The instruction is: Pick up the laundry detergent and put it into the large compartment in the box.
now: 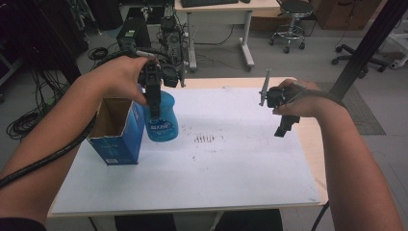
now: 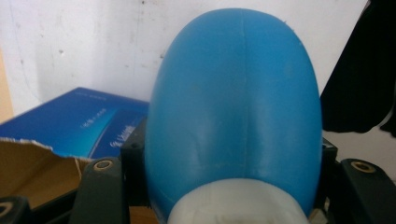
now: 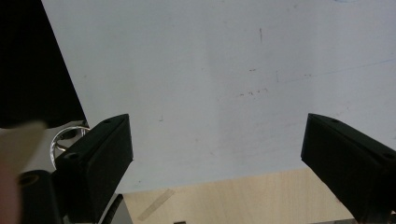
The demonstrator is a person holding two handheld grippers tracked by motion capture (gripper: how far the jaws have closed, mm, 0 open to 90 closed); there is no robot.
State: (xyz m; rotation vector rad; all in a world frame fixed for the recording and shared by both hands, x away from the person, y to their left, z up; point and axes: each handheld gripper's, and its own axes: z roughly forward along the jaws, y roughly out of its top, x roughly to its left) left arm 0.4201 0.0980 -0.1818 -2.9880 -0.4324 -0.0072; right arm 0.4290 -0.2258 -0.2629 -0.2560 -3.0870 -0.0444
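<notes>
A rounded blue plastic bottle with a white cap (image 1: 162, 118) sits left of centre in the high view, clamped between the jaws of the left tool (image 1: 155, 98) and touching the open blue cardboard box (image 1: 118, 131) to its left. At right, the right tool (image 1: 285, 126) hangs with jaws apart above the white-covered surface (image 1: 216, 173).
</notes>
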